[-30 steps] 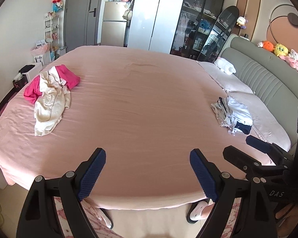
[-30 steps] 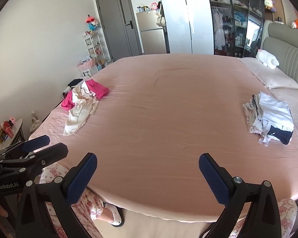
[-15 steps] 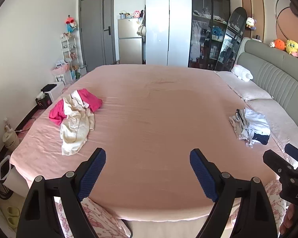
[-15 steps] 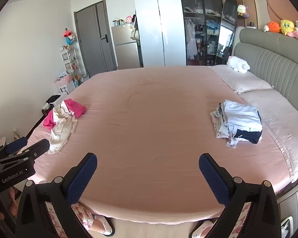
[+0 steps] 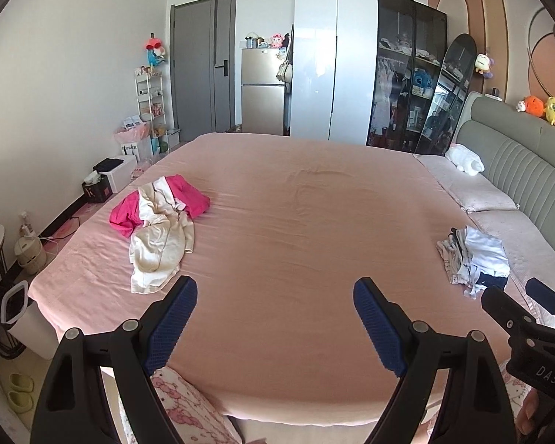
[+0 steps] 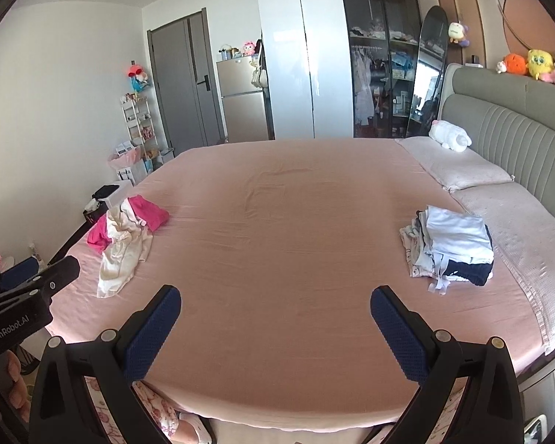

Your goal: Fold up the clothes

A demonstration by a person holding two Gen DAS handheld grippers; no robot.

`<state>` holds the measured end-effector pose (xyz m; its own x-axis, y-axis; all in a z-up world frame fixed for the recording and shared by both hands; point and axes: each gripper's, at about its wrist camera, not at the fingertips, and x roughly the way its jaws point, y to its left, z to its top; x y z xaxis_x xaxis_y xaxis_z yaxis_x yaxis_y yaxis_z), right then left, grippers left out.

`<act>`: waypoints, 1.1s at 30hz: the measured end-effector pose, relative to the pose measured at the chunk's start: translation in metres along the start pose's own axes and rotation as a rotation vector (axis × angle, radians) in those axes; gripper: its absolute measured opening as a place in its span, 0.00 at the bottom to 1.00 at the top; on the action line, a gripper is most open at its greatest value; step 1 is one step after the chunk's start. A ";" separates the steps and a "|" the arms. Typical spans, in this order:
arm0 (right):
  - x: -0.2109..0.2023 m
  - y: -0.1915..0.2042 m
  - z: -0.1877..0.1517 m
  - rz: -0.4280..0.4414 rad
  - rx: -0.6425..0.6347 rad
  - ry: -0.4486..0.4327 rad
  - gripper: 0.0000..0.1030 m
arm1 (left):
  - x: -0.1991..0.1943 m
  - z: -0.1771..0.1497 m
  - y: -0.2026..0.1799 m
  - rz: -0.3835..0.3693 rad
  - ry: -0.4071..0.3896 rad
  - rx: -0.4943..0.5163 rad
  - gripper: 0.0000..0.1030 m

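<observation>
1. Over the near edge of the bed I hold both tools up, nothing in either one.
2. Left gripper: jaws wide apart, empty, above bare sheet.
3. Right gripper: jaws wide apart, empty, also above bare sheet.
4. Unfolded clothes: cream top lying over a pink garment, crumpled on the bed's left side, well apart from both tools.
5. Folded stack sits on the right side beside the pillows.
6. Step, as I judge it: between garments, with the next pick not yet begun.
7. Next move likely calls for swinging both tools left to the pile, pinching the cream top by an edge or shoulder, and dragging it to the open middle to spread flat.
8. Watch-out: the pink garment is under the top and may lift with it, so pinch only the upper layer.
</observation>
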<state>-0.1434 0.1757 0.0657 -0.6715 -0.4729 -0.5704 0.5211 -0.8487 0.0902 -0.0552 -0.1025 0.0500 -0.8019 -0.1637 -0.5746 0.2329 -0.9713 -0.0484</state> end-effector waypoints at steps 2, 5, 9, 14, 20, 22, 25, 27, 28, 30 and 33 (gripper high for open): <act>0.001 0.001 0.000 0.005 0.010 0.006 1.00 | -0.001 0.002 0.001 -0.024 0.000 -0.013 0.85; 0.002 0.000 0.000 0.008 0.024 0.016 1.00 | 0.001 0.002 -0.003 -0.035 0.004 0.000 0.92; 0.000 -0.002 0.000 -0.009 0.027 0.011 1.00 | 0.006 -0.001 -0.008 -0.052 0.021 0.003 0.95; 0.000 -0.006 0.000 -0.026 0.026 0.010 1.00 | 0.008 -0.005 -0.015 -0.042 0.025 0.020 0.95; 0.004 -0.007 -0.002 -0.022 0.025 0.027 1.00 | 0.009 -0.007 -0.013 -0.024 0.023 0.019 1.00; 0.006 -0.007 -0.001 -0.017 0.021 0.029 1.00 | 0.010 -0.007 -0.012 -0.024 0.024 0.016 1.00; 0.007 -0.004 -0.002 -0.015 0.014 0.033 1.00 | 0.012 -0.007 -0.010 -0.027 0.033 0.010 1.00; 0.008 -0.003 -0.004 -0.013 0.012 0.037 1.00 | 0.012 -0.007 -0.010 -0.027 0.032 0.011 1.00; 0.008 -0.003 -0.004 -0.011 0.010 0.038 1.00 | 0.012 -0.008 -0.010 -0.028 0.030 0.009 1.00; 0.009 -0.002 -0.004 -0.009 0.008 0.041 1.00 | 0.012 -0.009 -0.010 -0.028 0.025 0.004 1.00; 0.010 -0.002 -0.005 -0.007 0.011 0.044 1.00 | 0.010 -0.010 -0.010 -0.022 0.019 0.000 1.00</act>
